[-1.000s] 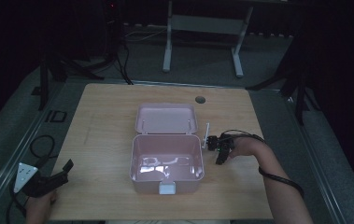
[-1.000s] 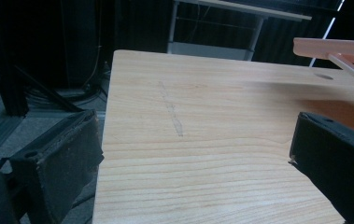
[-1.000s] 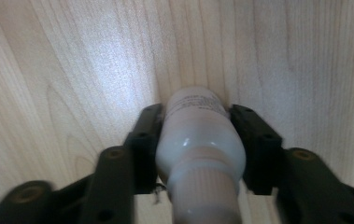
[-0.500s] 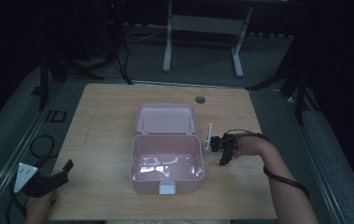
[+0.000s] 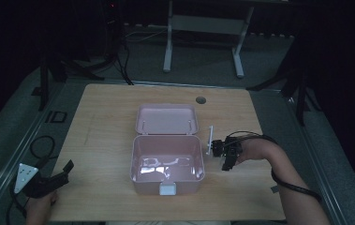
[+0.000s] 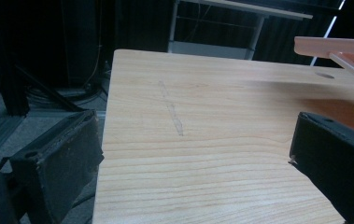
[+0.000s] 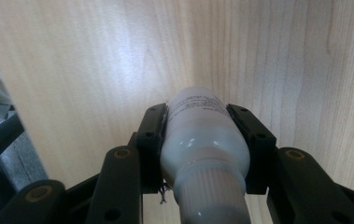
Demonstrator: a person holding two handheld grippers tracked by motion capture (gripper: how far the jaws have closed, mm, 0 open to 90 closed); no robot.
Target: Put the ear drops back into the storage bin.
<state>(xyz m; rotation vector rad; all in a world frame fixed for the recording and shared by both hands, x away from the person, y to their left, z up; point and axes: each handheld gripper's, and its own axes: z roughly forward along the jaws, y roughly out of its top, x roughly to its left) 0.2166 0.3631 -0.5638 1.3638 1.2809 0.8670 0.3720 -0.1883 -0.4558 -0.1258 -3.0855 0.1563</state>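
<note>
- We see a small white bottle [image 7: 203, 149] clamped between the right gripper's [image 7: 205, 140] two black jaws, ribbed cap toward the camera, printed body pointing at the wooden table [image 7: 95, 56].
- From the high view, the right gripper [image 5: 225, 151] sits just right of an open pink box [image 5: 166, 164], above the tabletop; something thin and white [image 5: 210, 139] stands at its box-side end, too small to identify.
- The box's lid [image 5: 166, 119] lies folded back, away from the person; a white latch [image 5: 168, 189] sits on the near wall.
- The left gripper [image 5: 48, 180] is at the table's near-left corner, well apart from the box, jaws spread wide, nothing between them.
</note>
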